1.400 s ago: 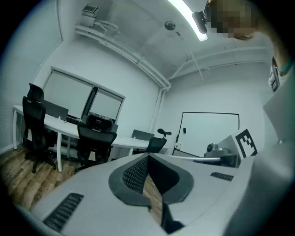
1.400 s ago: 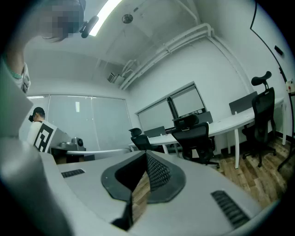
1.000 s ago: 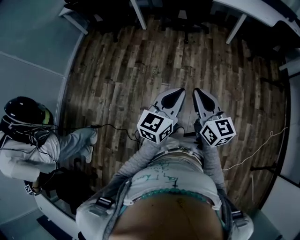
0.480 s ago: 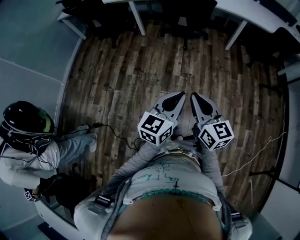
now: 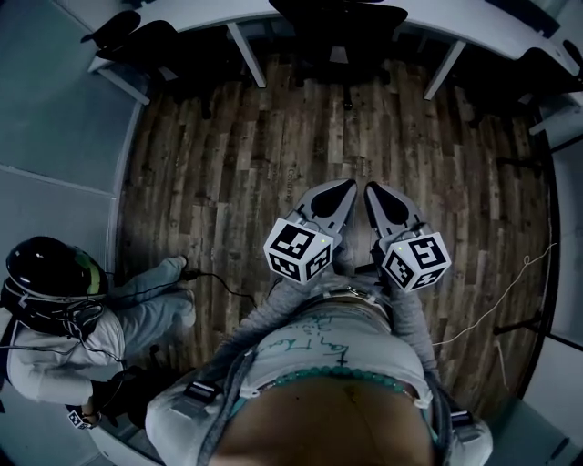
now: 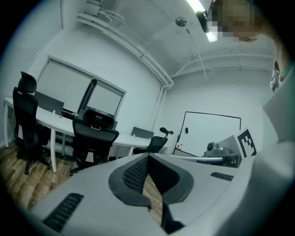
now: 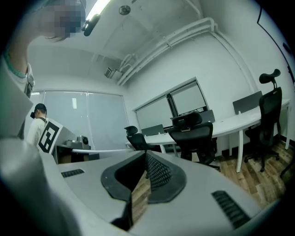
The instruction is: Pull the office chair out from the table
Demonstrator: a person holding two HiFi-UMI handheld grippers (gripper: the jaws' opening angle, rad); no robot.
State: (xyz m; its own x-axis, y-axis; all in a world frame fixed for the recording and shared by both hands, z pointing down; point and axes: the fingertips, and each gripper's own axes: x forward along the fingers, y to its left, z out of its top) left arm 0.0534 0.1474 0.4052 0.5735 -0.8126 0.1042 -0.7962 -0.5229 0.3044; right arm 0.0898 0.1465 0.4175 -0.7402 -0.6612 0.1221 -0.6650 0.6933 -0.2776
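Left gripper (image 5: 339, 195) and right gripper (image 5: 381, 197) both closed fully, nothing held — side by side above wood-plank floor (image 5: 228, 164). Black office chair (image 5: 337, 23) straight ahead, pushed in at white table (image 5: 455, 18) — well apart from both grippers. Second person (image 5: 55, 319) low at left.

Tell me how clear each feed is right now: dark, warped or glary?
Head view: dim and strongly bowed, black at the corners; the office chair melts into shadow under the table. Left gripper view: bright, curved at the edges, ceiling light glaring, chair clear. Right gripper view: the same, chair clear.
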